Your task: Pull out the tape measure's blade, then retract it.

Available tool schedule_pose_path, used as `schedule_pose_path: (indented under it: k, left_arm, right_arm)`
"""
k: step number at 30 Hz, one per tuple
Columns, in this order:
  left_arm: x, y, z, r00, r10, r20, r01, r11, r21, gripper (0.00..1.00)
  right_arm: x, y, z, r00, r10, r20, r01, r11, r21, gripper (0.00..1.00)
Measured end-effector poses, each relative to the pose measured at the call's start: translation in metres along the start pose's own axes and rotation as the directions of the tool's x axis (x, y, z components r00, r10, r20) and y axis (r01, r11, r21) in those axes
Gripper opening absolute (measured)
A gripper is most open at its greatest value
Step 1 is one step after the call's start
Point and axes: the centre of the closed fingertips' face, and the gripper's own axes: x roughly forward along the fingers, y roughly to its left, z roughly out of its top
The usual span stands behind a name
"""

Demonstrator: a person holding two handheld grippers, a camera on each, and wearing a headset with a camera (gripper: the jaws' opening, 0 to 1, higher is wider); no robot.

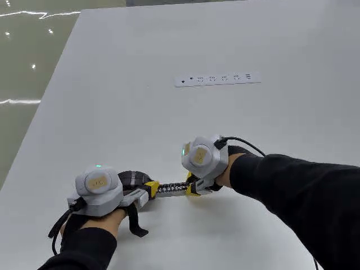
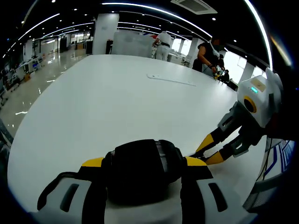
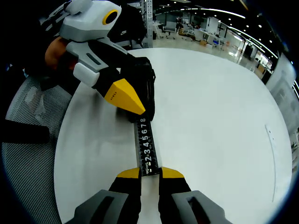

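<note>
A: Where is the tape measure?
B: The black tape measure (image 3: 143,77) lies on the white table (image 1: 225,45). The left gripper (image 2: 145,162) has its jaws squeezed tight around it.
A: And the blade?
B: A short bit of blade (image 3: 145,147) sticks out. It runs in a straight line from the tape measure to the right gripper (image 3: 150,173), whose jaws are closed tight on the blade's end.
A: Which way to pull?
B: I think the right gripper must go straight along that line, away from the left gripper. A sideways pull could bend the blade. The left one should just hold on
</note>
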Motion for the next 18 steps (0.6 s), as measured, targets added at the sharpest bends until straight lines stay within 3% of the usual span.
schedule_pose_path:
  k: [18]
  left_arm:
    - [-0.0001,-0.0001,0.0007,1.0,-0.001,-0.002,0.001,1.0,-0.003,0.59]
  right_arm:
    - [0.0039,0.0005,0.0073,0.9999,-0.004,0.014,0.004,1.0,-0.003,0.09]
